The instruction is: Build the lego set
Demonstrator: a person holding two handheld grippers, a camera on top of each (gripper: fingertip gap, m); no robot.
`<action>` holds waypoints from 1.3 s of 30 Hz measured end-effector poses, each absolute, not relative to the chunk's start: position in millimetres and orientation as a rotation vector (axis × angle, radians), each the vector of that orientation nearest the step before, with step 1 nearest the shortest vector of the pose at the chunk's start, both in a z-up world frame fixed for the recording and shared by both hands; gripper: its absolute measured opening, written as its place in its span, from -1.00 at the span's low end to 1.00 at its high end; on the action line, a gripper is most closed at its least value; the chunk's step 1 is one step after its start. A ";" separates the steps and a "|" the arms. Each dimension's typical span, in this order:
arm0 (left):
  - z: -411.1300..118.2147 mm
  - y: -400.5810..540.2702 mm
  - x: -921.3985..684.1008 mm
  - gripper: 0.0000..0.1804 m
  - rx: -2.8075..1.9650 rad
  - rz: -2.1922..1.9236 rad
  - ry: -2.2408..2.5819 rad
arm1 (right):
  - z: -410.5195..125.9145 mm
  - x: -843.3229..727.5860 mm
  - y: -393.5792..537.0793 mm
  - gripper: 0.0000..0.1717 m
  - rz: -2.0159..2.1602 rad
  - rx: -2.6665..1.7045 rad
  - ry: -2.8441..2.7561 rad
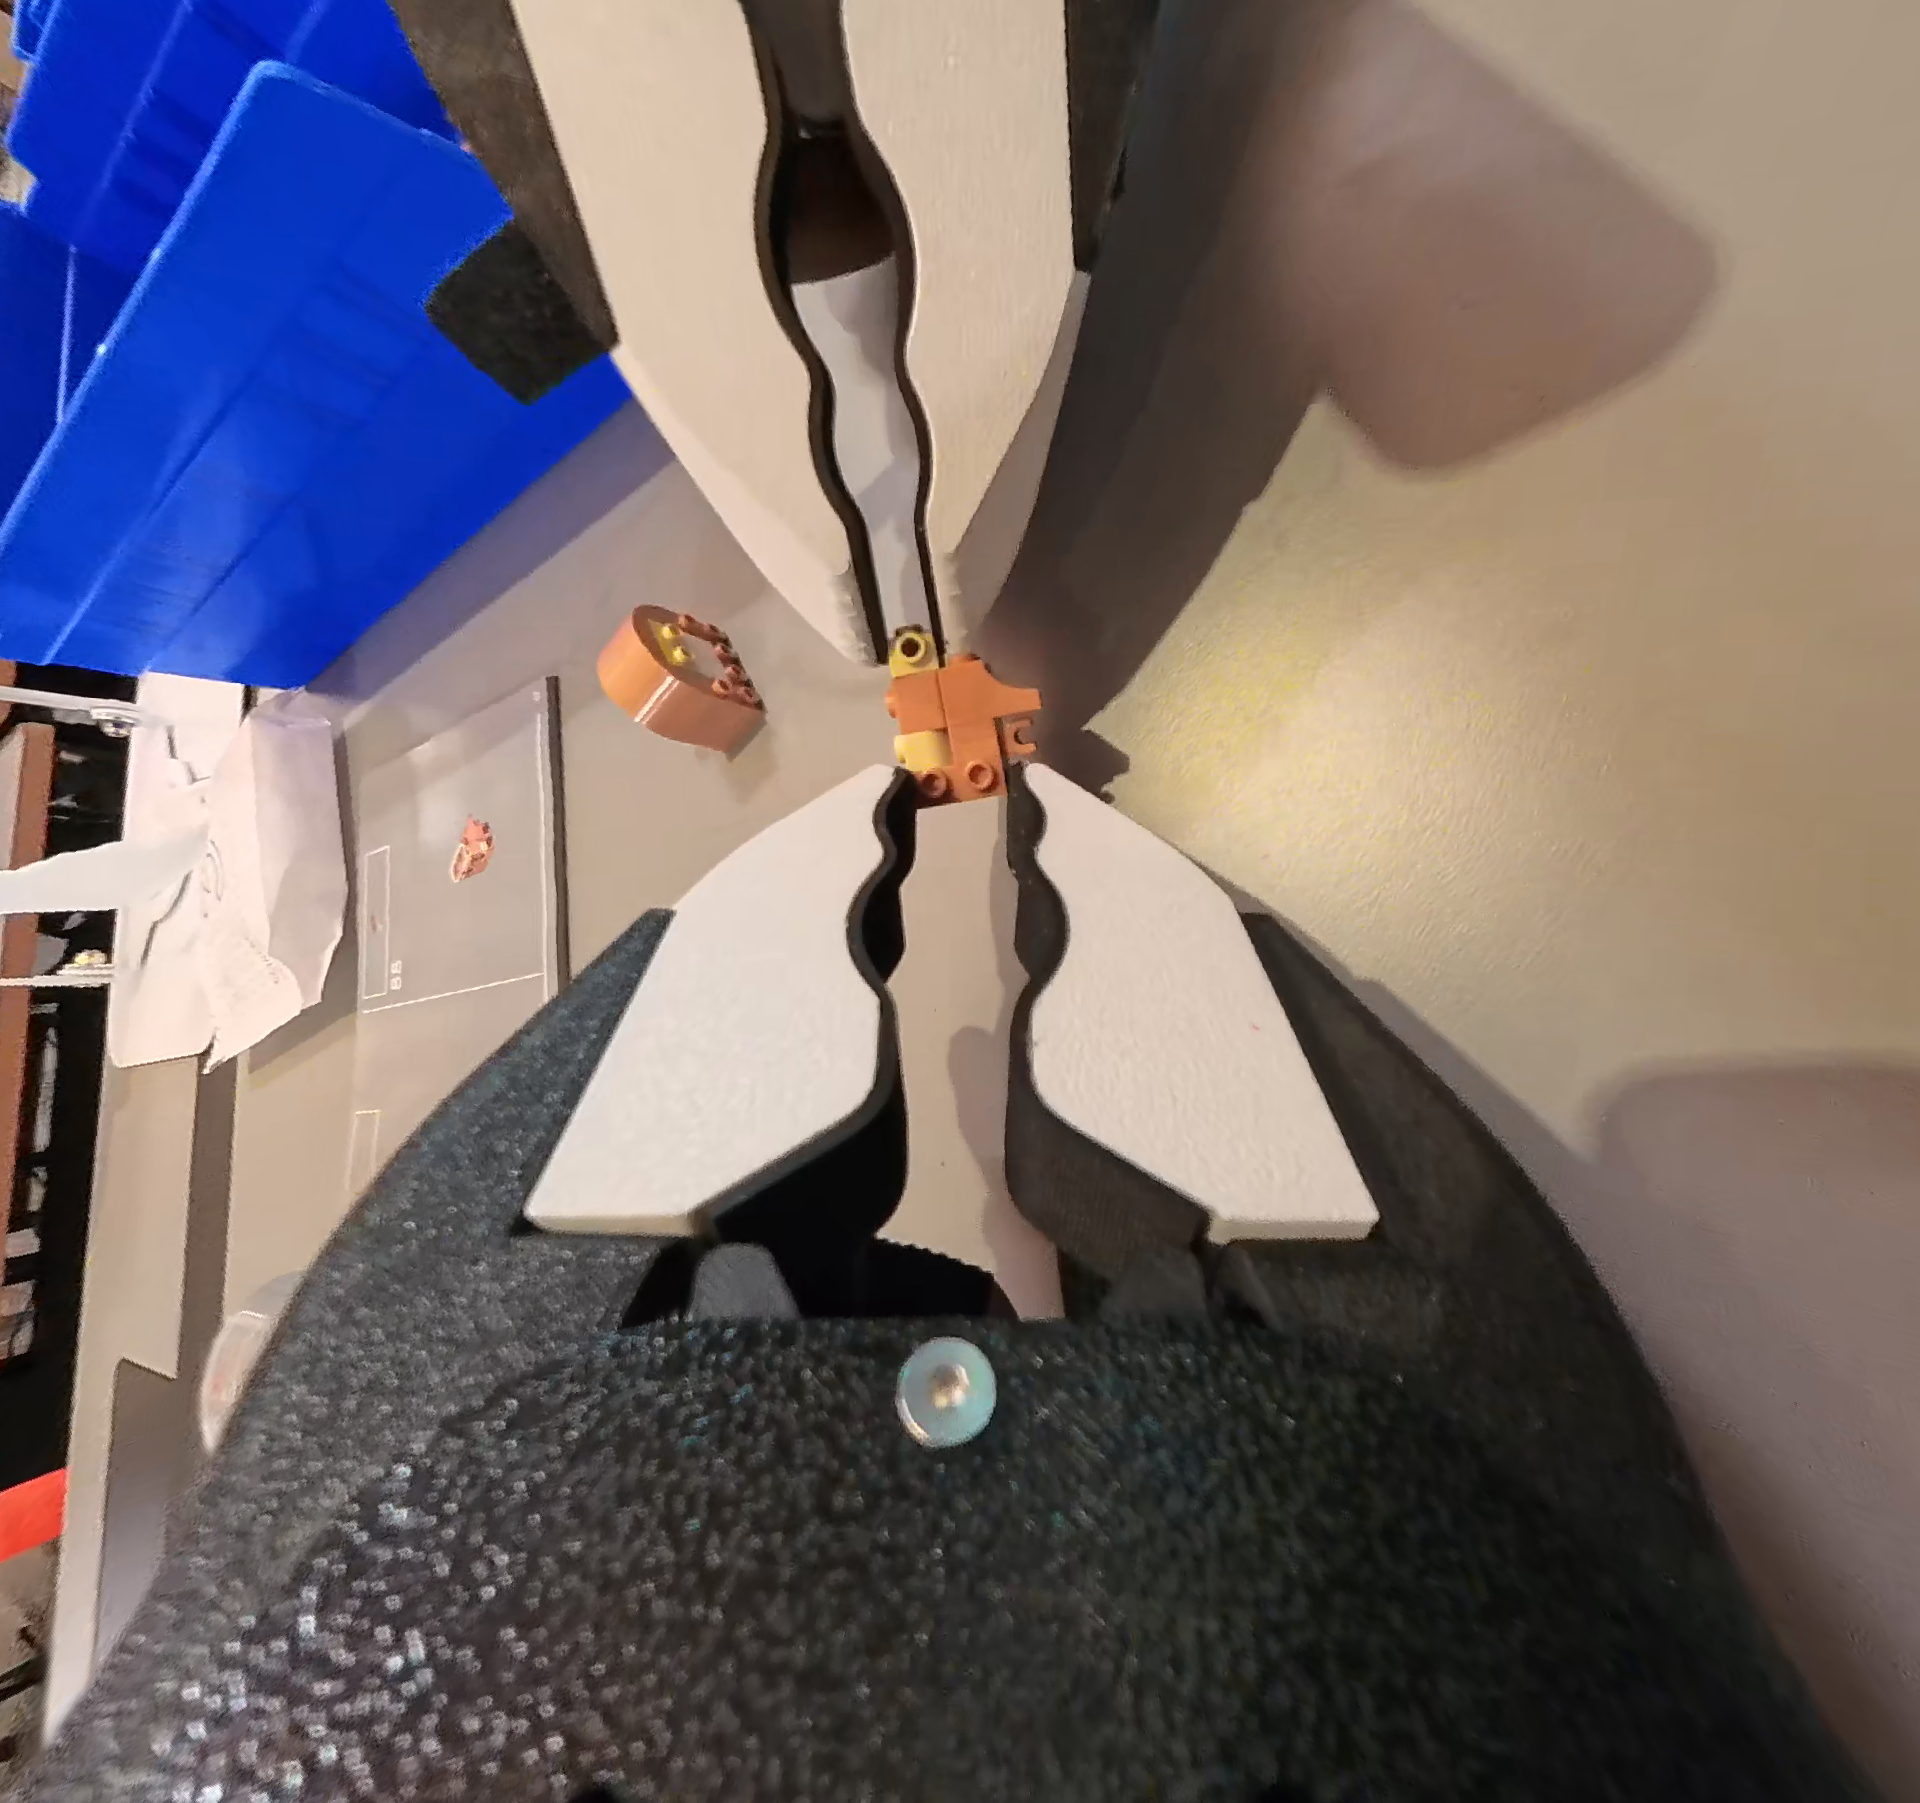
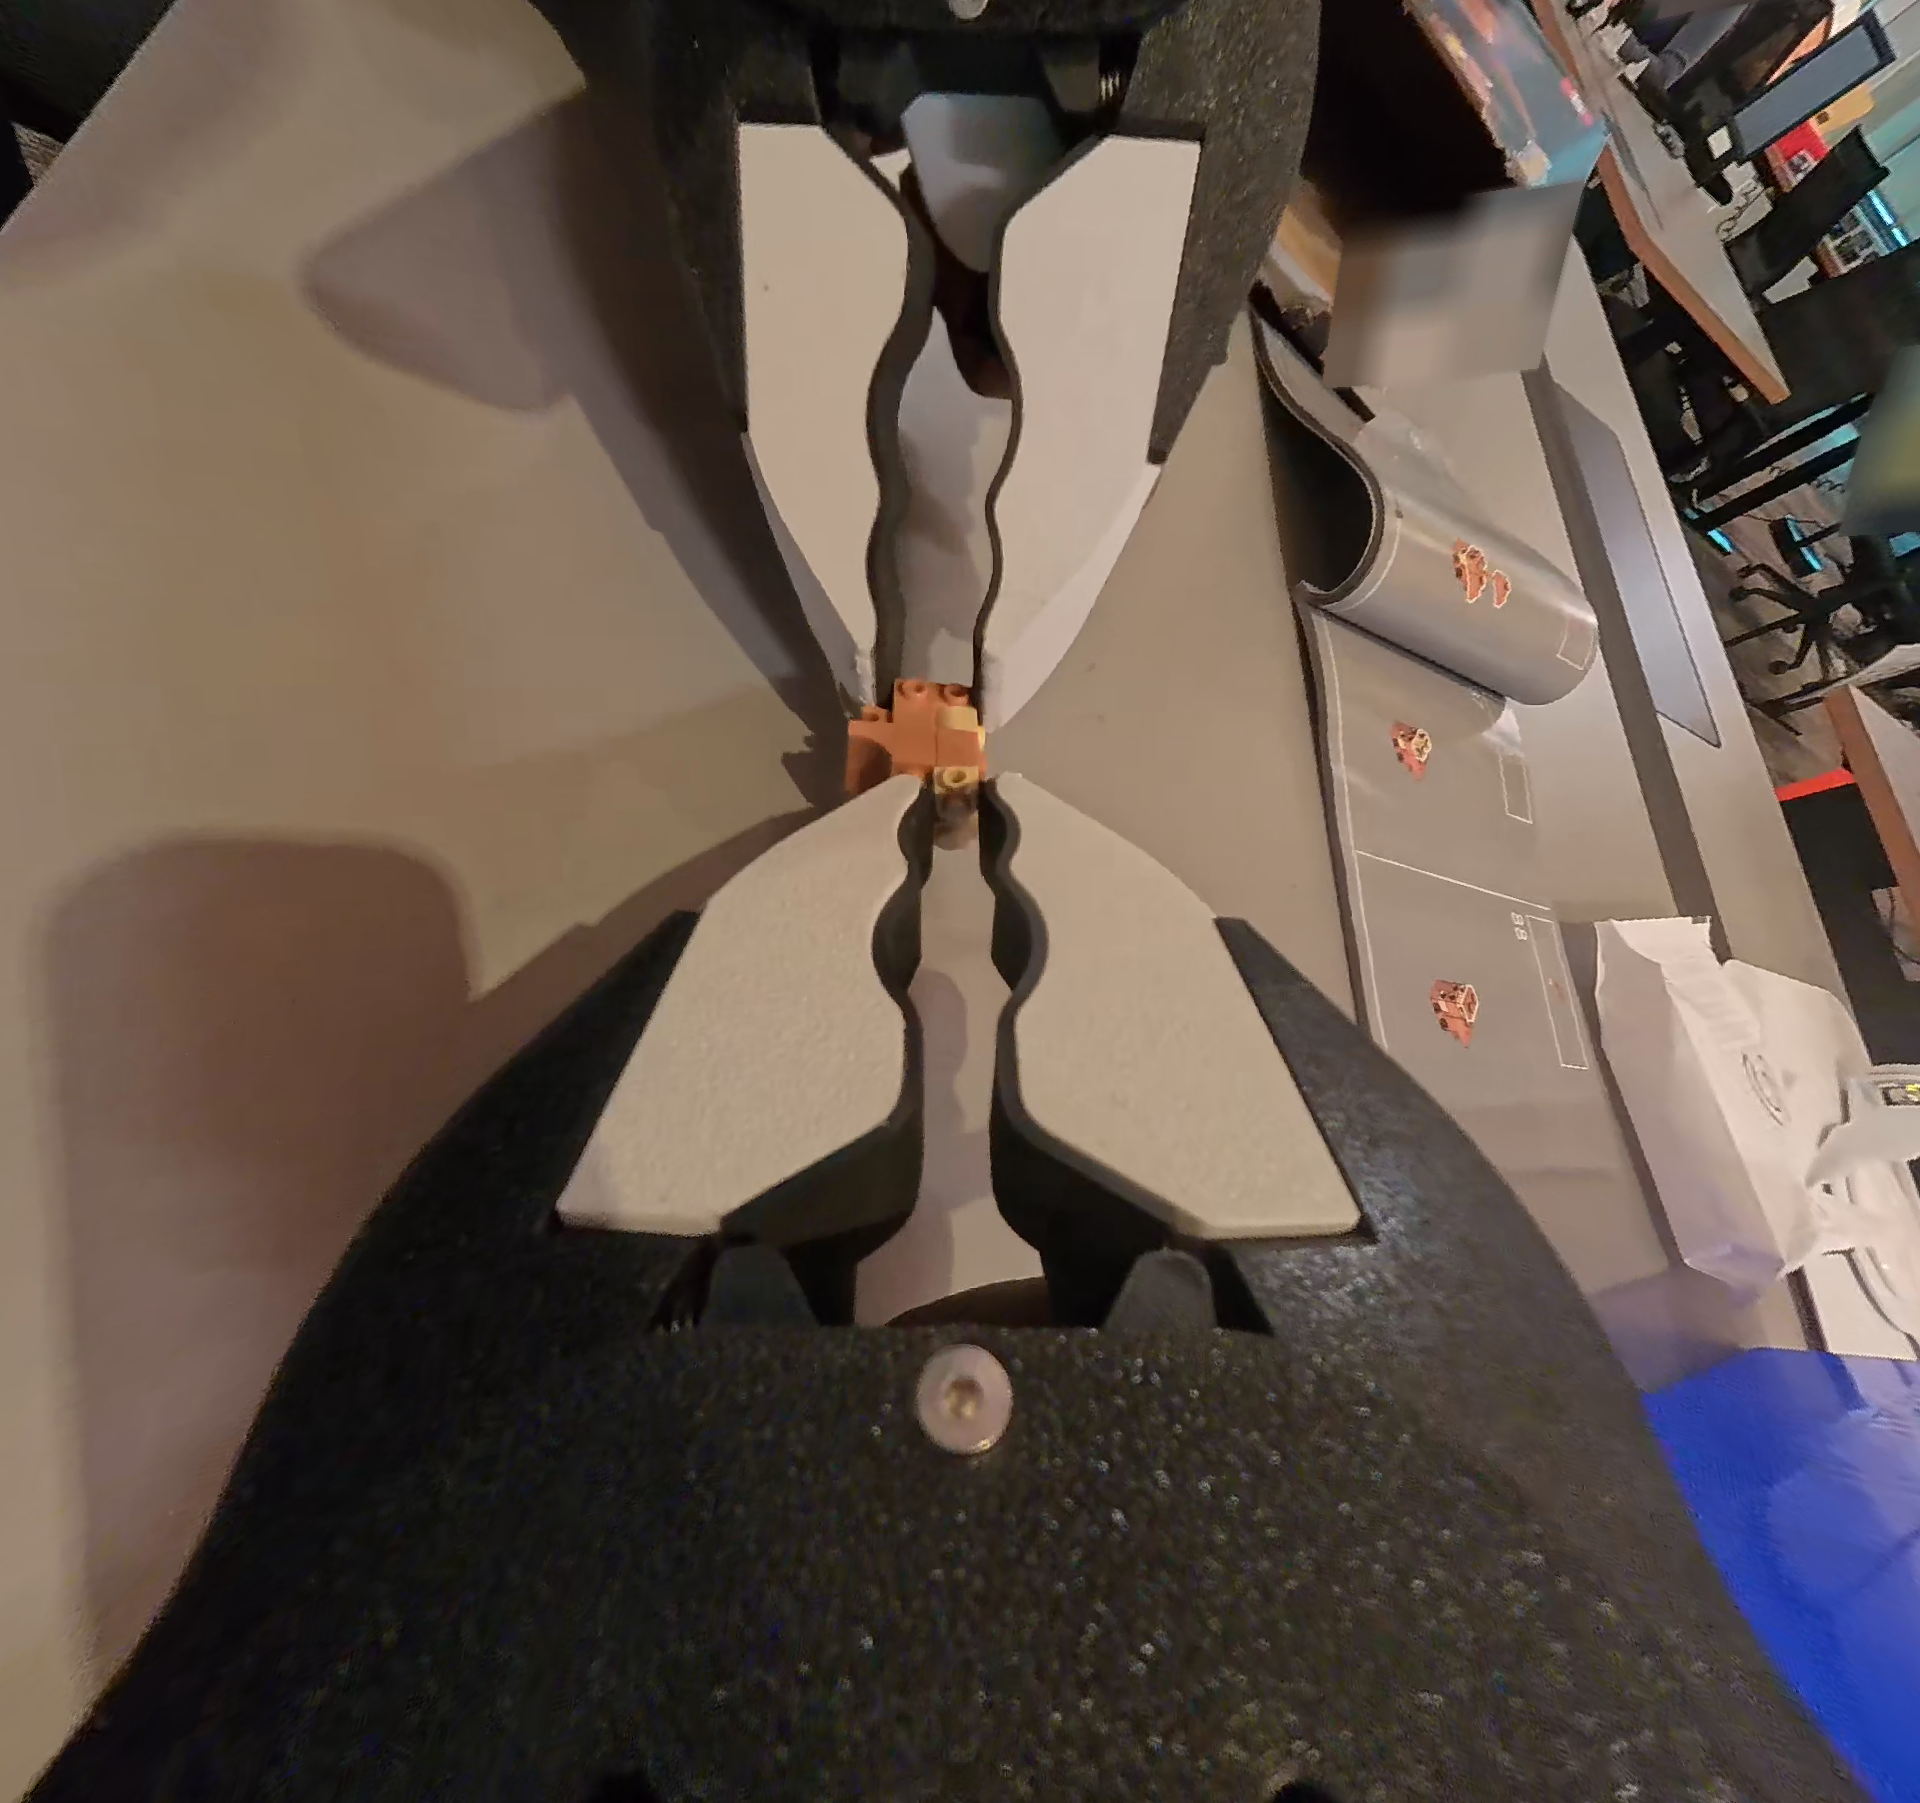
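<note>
— Orange-brown brick cluster [image 1: 961,730], with tan pieces; where does it sit?
— Dead centre, above the pale table [image 1: 1507,714]. The left gripper [image 1: 961,785] pinches its studded end from six o'clock; the right gripper [image 1: 910,633] clamps a small tan stud piece [image 1: 912,650] on it from twelve.
— Both closed on something, then?
— Yes, pads pressing.
— Farther out?
— At ten o'clock a rounded brown brick [image 1: 681,678]; at nine an instruction sheet [image 1: 457,839] and crumpled white paper [image 1: 234,880]; at eleven, blue bins [image 1: 260,319].
</note>
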State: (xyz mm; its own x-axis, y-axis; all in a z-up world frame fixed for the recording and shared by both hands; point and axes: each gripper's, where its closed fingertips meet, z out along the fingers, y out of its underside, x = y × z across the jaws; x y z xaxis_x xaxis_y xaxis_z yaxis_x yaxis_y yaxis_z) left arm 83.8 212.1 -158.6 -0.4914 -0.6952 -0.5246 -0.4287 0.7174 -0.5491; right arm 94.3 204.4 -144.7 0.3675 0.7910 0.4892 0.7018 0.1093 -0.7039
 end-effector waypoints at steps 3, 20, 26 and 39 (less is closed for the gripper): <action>-157.6 212.9 84.2 -0.81 -0.827 -0.414 2.153 | -143.9 94.8 205.7 -0.91 0.152 -1.646 -1.327; -156.0 220.7 86.2 -0.81 -0.734 -0.258 2.116 | -145.5 96.2 211.1 -0.90 0.422 -1.797 -1.132; -158.7 220.9 85.2 -0.81 -0.741 -0.251 2.130 | -150.8 96.0 210.6 -0.83 0.308 -1.775 -1.202; -158.3 216.3 84.4 -0.81 -0.730 -0.293 2.139 | -150.5 97.5 208.1 -0.88 0.096 -1.659 -1.335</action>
State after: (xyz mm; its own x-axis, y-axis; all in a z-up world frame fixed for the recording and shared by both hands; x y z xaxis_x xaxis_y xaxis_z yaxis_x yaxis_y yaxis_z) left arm 84.4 216.3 -158.3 -0.4815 -0.5940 -0.6445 -0.3986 0.8033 -0.4425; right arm 97.5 208.1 -150.5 0.3958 0.7852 0.4762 0.7086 0.0687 -0.7022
